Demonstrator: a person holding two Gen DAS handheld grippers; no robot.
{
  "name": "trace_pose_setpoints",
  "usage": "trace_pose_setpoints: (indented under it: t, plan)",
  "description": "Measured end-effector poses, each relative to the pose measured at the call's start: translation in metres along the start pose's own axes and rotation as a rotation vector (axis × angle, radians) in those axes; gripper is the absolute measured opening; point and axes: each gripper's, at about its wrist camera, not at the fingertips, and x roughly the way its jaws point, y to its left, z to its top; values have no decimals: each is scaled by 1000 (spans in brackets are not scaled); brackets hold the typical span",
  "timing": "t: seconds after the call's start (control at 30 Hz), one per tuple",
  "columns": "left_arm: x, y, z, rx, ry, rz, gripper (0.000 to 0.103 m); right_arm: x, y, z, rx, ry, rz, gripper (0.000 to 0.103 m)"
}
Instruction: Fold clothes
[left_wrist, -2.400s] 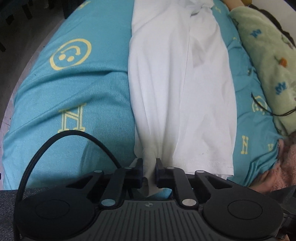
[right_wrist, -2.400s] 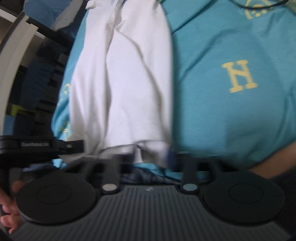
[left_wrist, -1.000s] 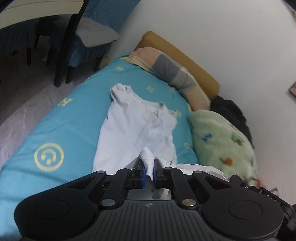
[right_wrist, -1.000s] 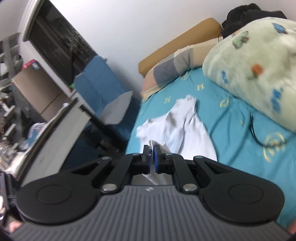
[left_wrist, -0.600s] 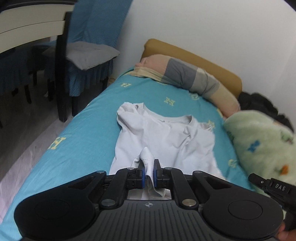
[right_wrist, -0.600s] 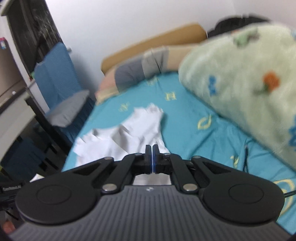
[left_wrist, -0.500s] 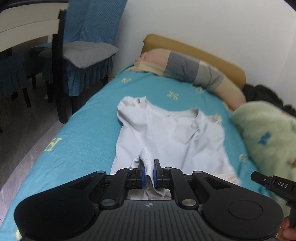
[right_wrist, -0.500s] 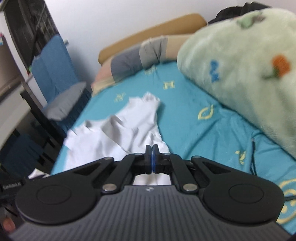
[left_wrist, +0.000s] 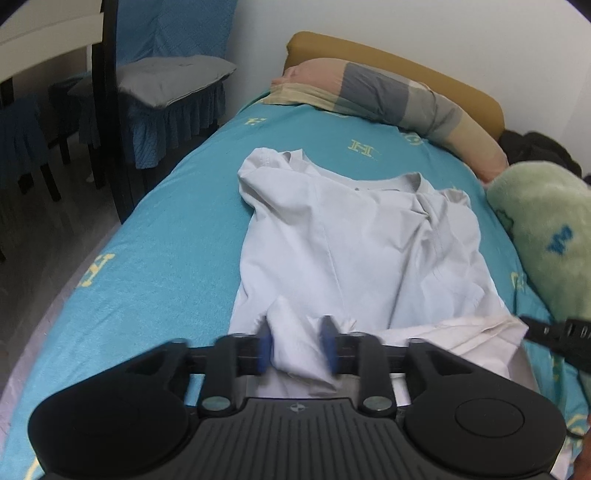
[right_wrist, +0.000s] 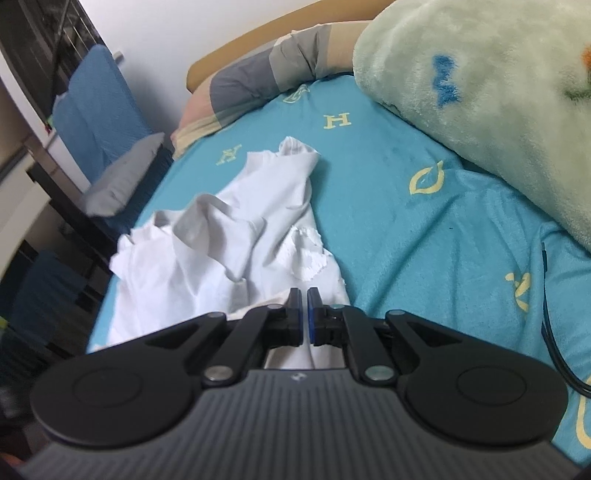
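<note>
A white t-shirt (left_wrist: 354, 254) lay spread along the middle of a bed covered by a turquoise sheet (left_wrist: 159, 266), its collar toward a striped pillow (left_wrist: 388, 96) at the headboard. A wide strip of bare sheet ran between the shirt's left side and the mattress edge, beyond which the floor dropped away toward a blue-covered chair (left_wrist: 170, 85). On the other side a green fleece blanket (right_wrist: 491, 92) rose close by, leaving a narrower band of sheet, and a black cable (right_wrist: 554, 332) trailed there. The left gripper (left_wrist: 297, 345) sat low at the near hem, fingers spread apart and blurred, a fold of fabric lying loose between them. The right gripper (right_wrist: 303, 317) hung at the hem's other corner, fingers clenched on the cloth.
</note>
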Motion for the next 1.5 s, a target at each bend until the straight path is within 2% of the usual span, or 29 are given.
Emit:
trace_pose_setpoints:
  t: [0.03,0.2,0.4,0.43,0.47,0.53,0.63,0.77,0.87,0.9,0.93,0.97,1.0,1.03,1.1,1.2,1.33,1.4,1.5]
  plan:
    - [-6,-2,-2,16,-4,3,53,-2,-1,1,12,11,23,8]
    - [-35,3,-7,18,-12,-4,75,-6,-11,-1,91,99,132,9]
    - [-63,23,-14,-47,-12,-55,81,-20,-12,-3,94,95,138,10]
    - [-65,24,-15,-49,-10,-62,81,-21,-12,-3,95,94,137,20]
    - [-65,24,-17,-52,-7,-66,81,-22,-11,-3,100,86,142,52]
    - [-62,23,-17,-48,-6,-59,81,-25,-12,-4,118,50,158,90]
    - [-50,20,-17,-34,-5,-49,81,-28,-9,-5,109,2,196,88]
    - [-29,22,-19,-51,18,-46,74,-22,-4,-6,74,24,231,85]
    - [-12,28,-20,-97,48,-65,61,-6,-2,-12,35,95,174,68]
    - [-8,30,-21,-112,56,-72,52,1,-1,-15,13,116,142,64]
    - [-4,32,-21,-121,61,-80,39,6,-1,-18,-8,128,120,52]
    - [-2,32,-21,-127,64,-88,32,10,0,-23,-28,131,106,40]
    - [-1,32,-21,-130,62,-96,15,12,2,-26,-53,124,98,33]
    - [-5,32,-21,-133,48,-101,5,11,6,-27,-84,117,103,16]
    - [-14,30,-20,-140,7,-112,2,2,15,-28,-143,88,96,8]
    - [-31,29,-16,-152,-69,-125,2,-12,25,-24,-204,9,63,8]
    - [-42,19,-8,-149,-157,-115,3,-4,19,-22,-181,15,27,7]
    - [-33,13,-7,-133,-155,-82,3,1,15,-22,-169,17,9,8]
    - [-9,13,-9,-93,-108,-15,3,7,10,-21,-151,21,-18,10]
